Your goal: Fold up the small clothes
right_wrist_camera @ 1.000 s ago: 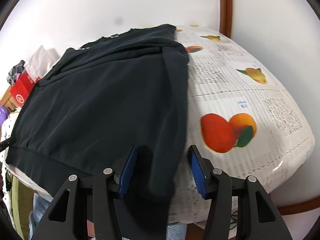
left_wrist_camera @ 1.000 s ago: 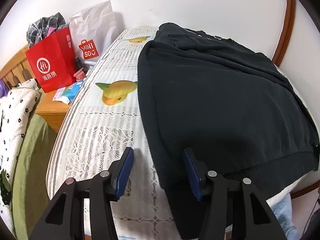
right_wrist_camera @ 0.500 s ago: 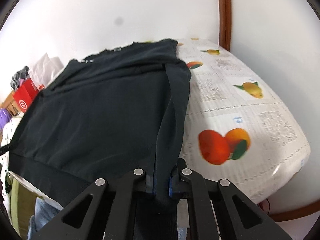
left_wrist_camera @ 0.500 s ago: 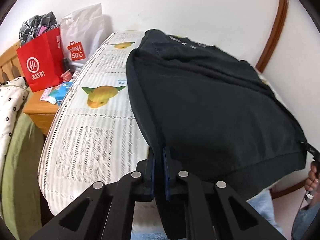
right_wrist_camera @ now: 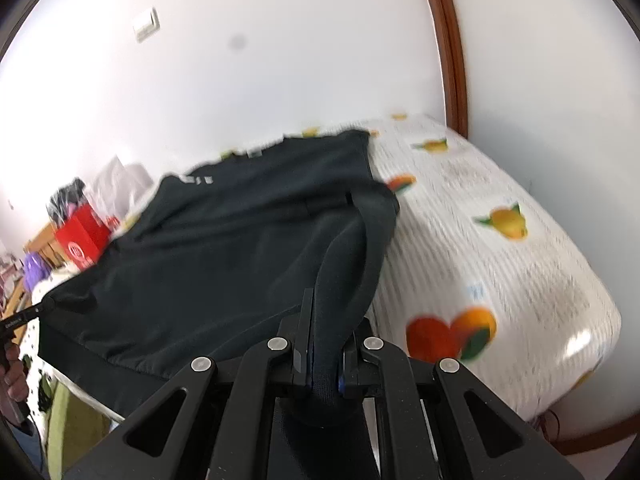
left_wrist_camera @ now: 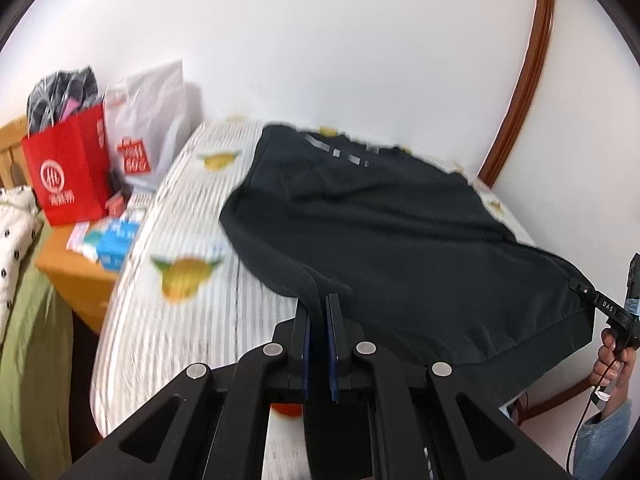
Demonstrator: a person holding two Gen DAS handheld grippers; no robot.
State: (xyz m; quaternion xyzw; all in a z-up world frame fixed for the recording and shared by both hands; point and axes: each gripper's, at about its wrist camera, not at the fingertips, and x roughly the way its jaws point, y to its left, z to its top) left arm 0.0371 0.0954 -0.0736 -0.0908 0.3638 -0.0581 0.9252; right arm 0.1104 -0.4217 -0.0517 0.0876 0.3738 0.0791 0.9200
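A black sweatshirt (left_wrist_camera: 400, 248) lies spread on the fruit-print bed cover (left_wrist_camera: 172, 320), its near hem lifted off the bed. My left gripper (left_wrist_camera: 319, 300) is shut on the hem's left corner, and the cloth hangs down between the blue pads. My right gripper (right_wrist_camera: 328, 320) is shut on the bunched right corner of the sweatshirt (right_wrist_camera: 224, 256). Each gripper also shows in the other view: the right gripper (left_wrist_camera: 580, 289) at the far hem corner with a hand (left_wrist_camera: 612, 356) under it, the left gripper (right_wrist_camera: 24, 316) at the left edge.
A red paper bag (left_wrist_camera: 68, 172), a white shopping bag (left_wrist_camera: 152, 120) and blue packets (left_wrist_camera: 112, 244) crowd a wooden nightstand (left_wrist_camera: 80, 280) left of the bed. A green blanket (left_wrist_camera: 24, 340) lies further left. White walls with brown wooden trim (left_wrist_camera: 528, 80) close the back and right.
Both grippers closed on the hem corners that lay between their open fingers, then rose. The near edge of the sweatshirt has come up off the bed with them.
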